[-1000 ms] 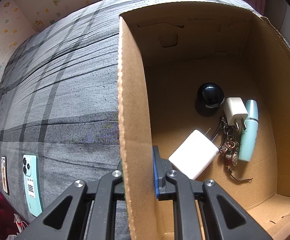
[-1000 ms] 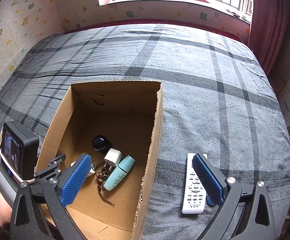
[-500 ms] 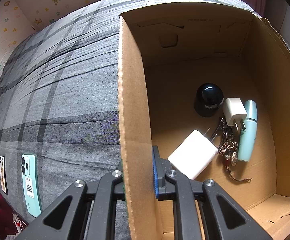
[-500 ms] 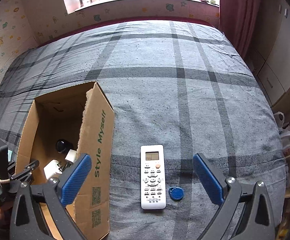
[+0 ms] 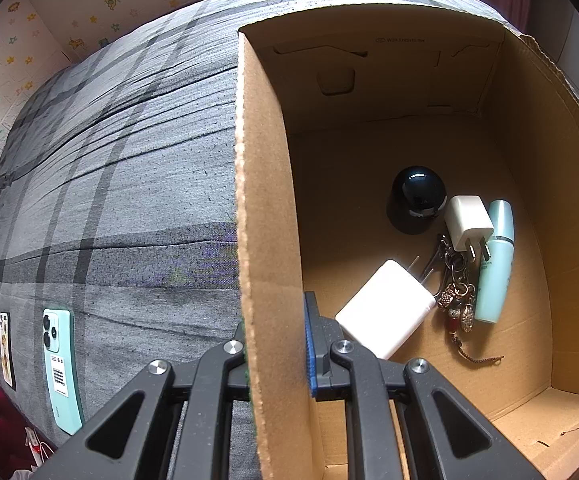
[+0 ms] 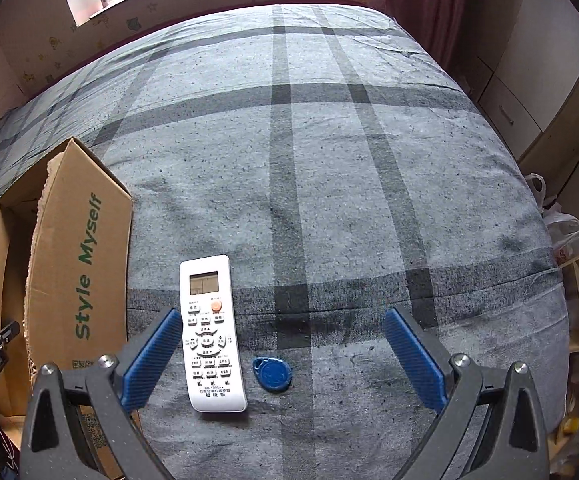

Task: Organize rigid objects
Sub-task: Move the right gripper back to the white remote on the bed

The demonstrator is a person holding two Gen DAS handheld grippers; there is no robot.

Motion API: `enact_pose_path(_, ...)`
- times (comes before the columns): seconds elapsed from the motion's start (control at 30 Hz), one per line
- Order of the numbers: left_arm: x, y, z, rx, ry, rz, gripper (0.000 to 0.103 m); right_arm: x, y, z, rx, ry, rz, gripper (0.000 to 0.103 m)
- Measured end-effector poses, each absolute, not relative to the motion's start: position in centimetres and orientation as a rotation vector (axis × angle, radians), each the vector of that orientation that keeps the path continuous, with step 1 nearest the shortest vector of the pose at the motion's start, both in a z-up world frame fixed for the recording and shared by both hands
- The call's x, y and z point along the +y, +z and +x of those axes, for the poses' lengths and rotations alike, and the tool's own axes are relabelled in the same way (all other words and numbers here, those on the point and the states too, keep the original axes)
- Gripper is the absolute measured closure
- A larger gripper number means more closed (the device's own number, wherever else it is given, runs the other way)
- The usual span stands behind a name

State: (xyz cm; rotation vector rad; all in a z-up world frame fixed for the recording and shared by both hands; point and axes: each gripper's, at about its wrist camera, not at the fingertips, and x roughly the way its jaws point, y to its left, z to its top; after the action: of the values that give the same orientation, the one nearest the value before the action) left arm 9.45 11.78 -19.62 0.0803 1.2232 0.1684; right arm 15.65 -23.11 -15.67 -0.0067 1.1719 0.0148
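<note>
1. At the bottom centre of the left wrist view, the left gripper (image 5: 275, 354) is clamped on the near side wall of the cardboard box (image 5: 267, 240), one finger outside it and the blue pad inside.
2. Just past the pad, in the lower right, a large white charger (image 5: 383, 310) lies on the box floor, beside a bunch of keys (image 5: 455, 288).
3. Further in lie a small white plug (image 5: 467, 222), a mint tube (image 5: 497, 262) and a black dome (image 5: 417, 198).
4. In the lower left, a mint phone (image 5: 59, 364) lies on the bed (image 5: 109, 160).
5. In the right wrist view, the right gripper (image 6: 283, 356) is spread wide and holds nothing.
6. Between its fingers lie a white remote (image 6: 209, 332) and a blue key tag (image 6: 271, 372).
7. The box (image 6: 77, 264) stands at the left.
</note>
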Motion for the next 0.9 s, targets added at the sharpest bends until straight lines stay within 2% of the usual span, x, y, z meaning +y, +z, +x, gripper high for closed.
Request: enact_pose_path(0.9, 11.8, -19.9, 9.7, 1.236, 0.167, 0.091, 0.089, -19.1, -21.2, 16.3, 1.286, 0.120, -0.072, 0.000)
